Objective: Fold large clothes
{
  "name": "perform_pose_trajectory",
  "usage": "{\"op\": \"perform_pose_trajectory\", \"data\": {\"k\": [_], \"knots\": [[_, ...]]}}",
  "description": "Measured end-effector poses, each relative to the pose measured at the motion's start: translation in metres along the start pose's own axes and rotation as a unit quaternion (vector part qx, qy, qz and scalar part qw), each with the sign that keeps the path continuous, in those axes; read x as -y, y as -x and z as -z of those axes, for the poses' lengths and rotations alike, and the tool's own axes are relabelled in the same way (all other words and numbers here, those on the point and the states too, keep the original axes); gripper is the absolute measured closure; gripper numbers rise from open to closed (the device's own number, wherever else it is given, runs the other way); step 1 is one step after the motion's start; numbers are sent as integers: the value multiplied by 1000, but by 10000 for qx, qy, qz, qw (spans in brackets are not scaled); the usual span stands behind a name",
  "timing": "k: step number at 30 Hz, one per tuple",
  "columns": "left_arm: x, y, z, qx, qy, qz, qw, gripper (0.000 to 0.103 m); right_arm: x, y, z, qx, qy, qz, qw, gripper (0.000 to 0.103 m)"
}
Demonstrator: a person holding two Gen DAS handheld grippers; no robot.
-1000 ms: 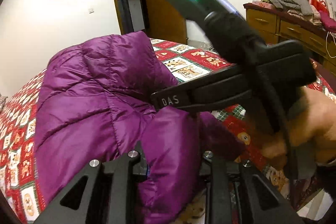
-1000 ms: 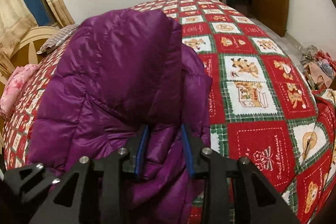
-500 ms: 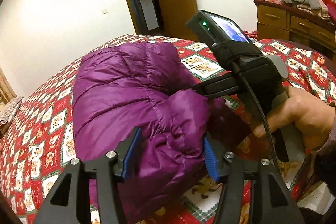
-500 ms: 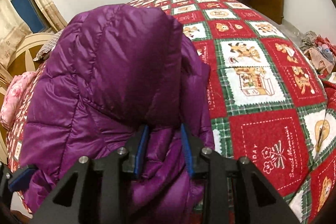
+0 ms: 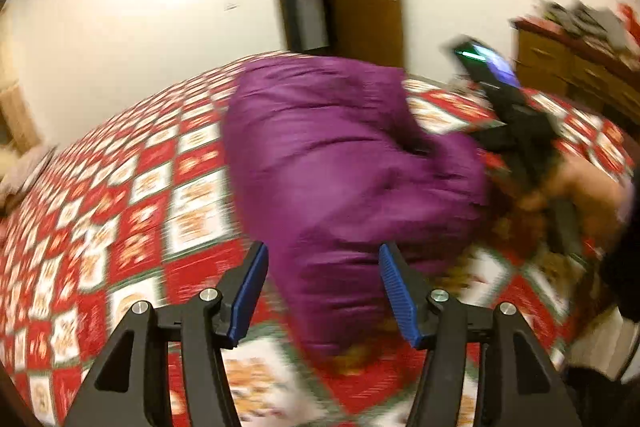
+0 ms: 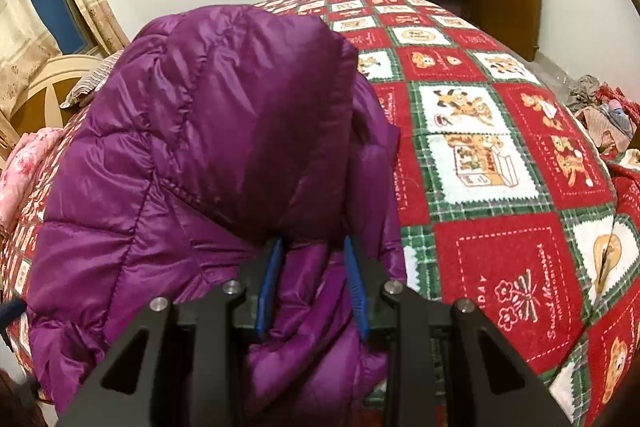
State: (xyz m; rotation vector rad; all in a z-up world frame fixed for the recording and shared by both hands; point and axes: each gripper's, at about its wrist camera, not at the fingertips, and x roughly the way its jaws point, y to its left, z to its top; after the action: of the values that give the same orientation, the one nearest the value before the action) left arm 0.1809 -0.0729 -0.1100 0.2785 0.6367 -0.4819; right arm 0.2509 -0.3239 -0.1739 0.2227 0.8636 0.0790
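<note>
Jacket (image 6: pixel 192 155) lies lengthwise up the bed, right gripper (image 6: pixel 312 287) jaws clamping its hem, left gripper (image 5: pixel 320 291) jaws just opened.

Both wrist views look down, close, sharing the jacket (image 5: pixel 352 179) (image 6: pixel 208 155).

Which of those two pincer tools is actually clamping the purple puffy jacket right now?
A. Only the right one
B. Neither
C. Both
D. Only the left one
A: the right gripper has its blue pads pressed into a fold of the purple jacket, while the left gripper stands open, its pads clear of the fabric.
</note>
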Motion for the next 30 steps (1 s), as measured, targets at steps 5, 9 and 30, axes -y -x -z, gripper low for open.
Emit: {"op": "perform_pose_trajectory", "data": {"k": [5, 9, 30], "knots": [[-47, -23, -39, -64, 1040, -93, 9945, 44, -3, 5, 2, 9, -68, 36, 10000, 71], [-58, -59, -76, -45, 1246, -274, 9918, 44, -5, 23, -1, 5, -2, 16, 10000, 69], [-31, -156, -109, -541, 1450, -983, 9831, 38, -36, -40, -88, -73, 226, 458, 9987, 65]]}}
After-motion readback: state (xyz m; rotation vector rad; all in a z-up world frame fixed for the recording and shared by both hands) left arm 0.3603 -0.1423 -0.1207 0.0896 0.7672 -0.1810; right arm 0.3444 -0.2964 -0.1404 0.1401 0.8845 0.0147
